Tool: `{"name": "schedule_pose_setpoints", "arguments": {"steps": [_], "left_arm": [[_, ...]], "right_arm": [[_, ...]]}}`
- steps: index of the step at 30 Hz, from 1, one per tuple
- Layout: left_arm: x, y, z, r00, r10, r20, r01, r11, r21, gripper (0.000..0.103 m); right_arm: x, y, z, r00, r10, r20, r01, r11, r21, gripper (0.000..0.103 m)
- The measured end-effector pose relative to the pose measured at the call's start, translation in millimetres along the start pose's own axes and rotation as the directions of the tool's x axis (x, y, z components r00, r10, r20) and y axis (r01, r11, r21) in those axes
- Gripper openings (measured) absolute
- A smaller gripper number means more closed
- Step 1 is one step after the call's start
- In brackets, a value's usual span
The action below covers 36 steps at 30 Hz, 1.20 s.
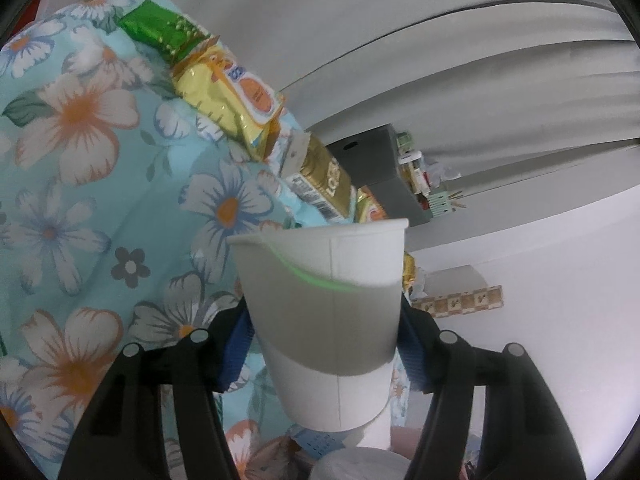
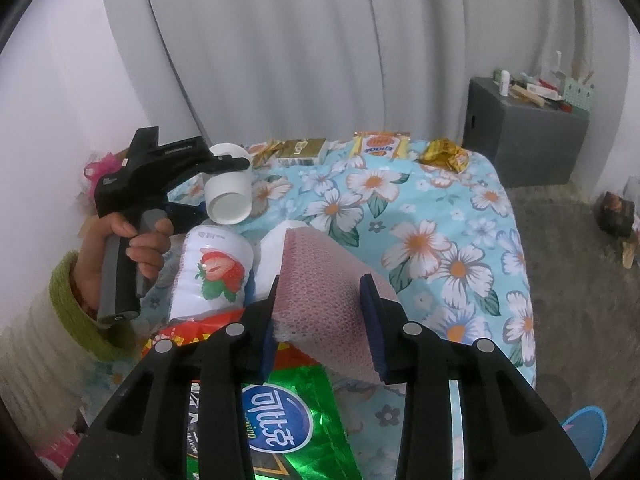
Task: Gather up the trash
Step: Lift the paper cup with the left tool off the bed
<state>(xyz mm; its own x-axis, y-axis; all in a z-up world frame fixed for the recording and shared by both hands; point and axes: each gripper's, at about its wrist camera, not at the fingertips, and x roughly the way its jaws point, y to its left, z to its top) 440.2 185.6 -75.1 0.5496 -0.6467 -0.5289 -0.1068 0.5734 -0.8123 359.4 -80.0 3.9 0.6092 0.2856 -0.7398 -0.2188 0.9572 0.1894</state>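
Note:
My left gripper is shut on a white paper cup and holds it tilted above the flowered tablecloth; the cup also shows in the right wrist view, held by the left gripper. My right gripper is shut on a pink netted foam wrapper. Below it lie a strawberry-print white bottle and a green foil snack bag. Yellow snack wrappers and a gold box lie along the table's far edge.
A grey cabinet with small items on top stands at the far right by the grey curtain. A crumpled gold wrapper lies at the table's far corner. A blue slipper lies on the floor.

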Motion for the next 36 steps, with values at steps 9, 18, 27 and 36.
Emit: {"name": "schedule_pose_setpoints", "arguments": {"steps": [9,18,27,36], "left_arm": [[-11.3,-4.7,-6.1,1.000,-0.018,0.011,0.018,1.000,0.018,0.061],[-10.2,-11.1,-12.3,1.000,-0.017,0.007,0.017,1.000,0.020,0.061],[-9.7,-11.4,-16.4,1.000,-0.001,0.001,0.001,1.000,0.001,0.061],[-23.0,-29.6,-24.2,1.000,-0.025,0.019,0.024,0.999,0.044,0.061]], "right_arm": [[-10.5,-12.3,-2.5,0.996,0.084,0.015,-0.085,0.994,0.076,0.035],[-1.9,-43.4,-5.3,0.986,0.165,-0.003,-0.159,0.958,0.240,0.038],[1.8,-77.1,-13.3,0.977,0.211,0.019,-0.202,0.898,0.390,0.036],[-16.4,-71.9,-11.5,0.988,0.145,0.051,-0.153,0.927,0.342,0.028]]}}
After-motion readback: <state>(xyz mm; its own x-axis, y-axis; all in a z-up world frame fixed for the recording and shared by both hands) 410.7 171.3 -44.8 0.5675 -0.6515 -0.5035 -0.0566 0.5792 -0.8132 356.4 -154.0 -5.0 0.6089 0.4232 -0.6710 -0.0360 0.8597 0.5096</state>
